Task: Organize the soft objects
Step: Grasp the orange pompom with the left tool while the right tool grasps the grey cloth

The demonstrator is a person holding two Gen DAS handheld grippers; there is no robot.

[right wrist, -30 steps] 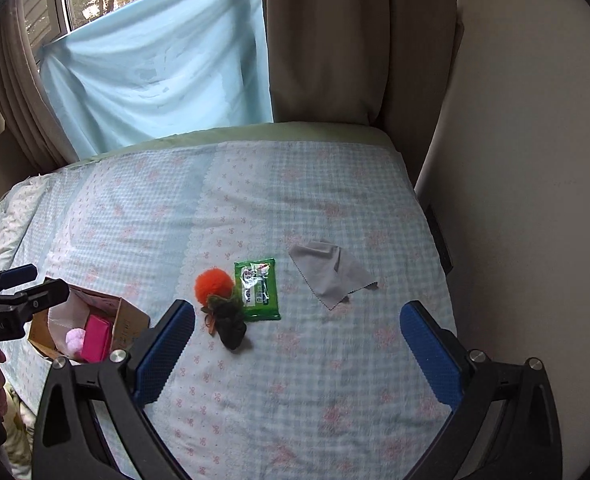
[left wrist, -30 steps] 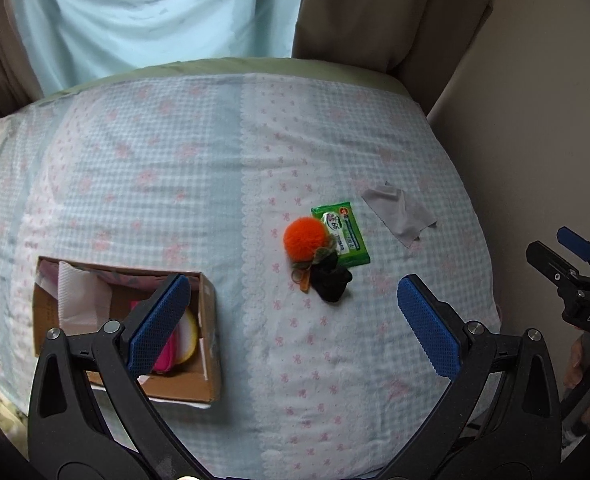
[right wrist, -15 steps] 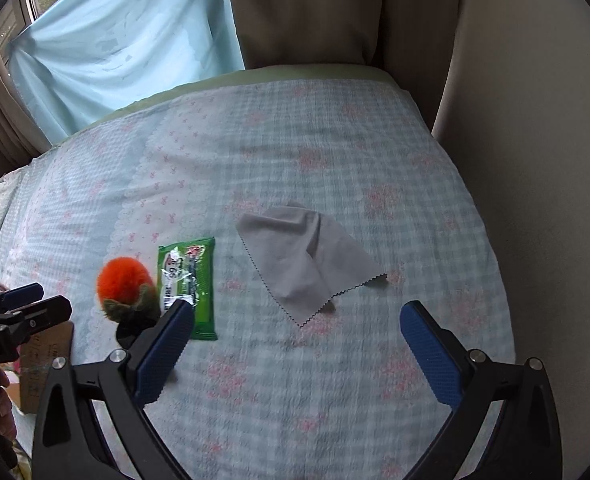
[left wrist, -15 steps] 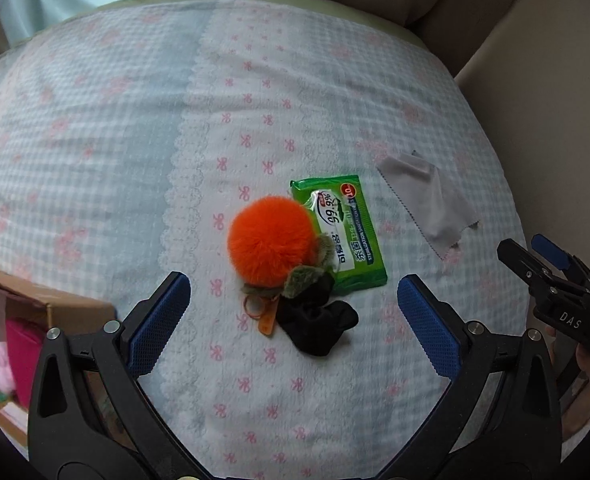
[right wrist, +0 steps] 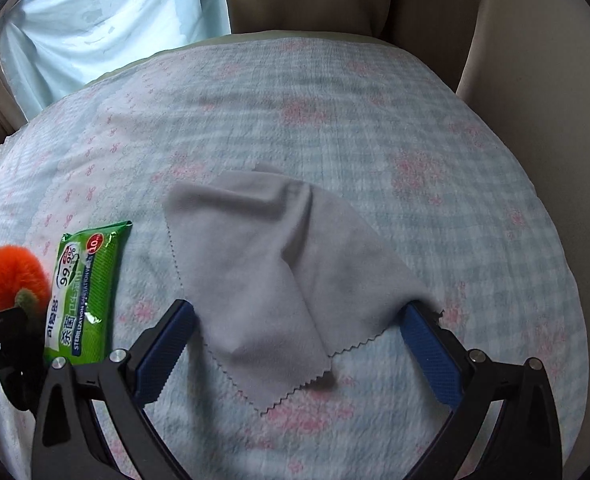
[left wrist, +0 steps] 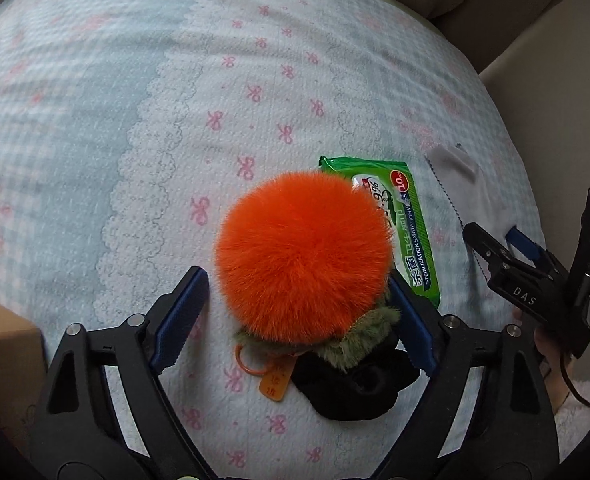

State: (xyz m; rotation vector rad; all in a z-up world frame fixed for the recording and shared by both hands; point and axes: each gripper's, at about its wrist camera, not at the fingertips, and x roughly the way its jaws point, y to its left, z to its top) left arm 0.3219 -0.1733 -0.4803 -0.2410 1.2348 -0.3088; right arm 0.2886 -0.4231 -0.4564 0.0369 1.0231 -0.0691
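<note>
Pompom [left wrist: 303, 256], orange, fluffy, lies on the bedspread [left wrist: 135, 120] directly between the fingers of the left gripper [left wrist: 295, 316]; jaws closing, pads not yet pressing. Green wipes packet [left wrist: 411, 236] touches its right side. Grey cloth [right wrist: 283, 280] sits inside the right gripper [right wrist: 299, 348], jaws apart. Cardboard box [left wrist: 3, 344] lies left, bare bedspread between.

Pompom [left wrist: 303, 256] lies on the bedspread [left wrist: 135, 120], between the left gripper [left wrist: 299, 296] fingers. Wipes pack [left wrist: 411, 236] sits just right of it, cloth [right wrist: 287, 272] further right, between the right gripper [right wrist: 299, 336] fingers. Box corner [left wrist: 3, 332] at far left.
</note>
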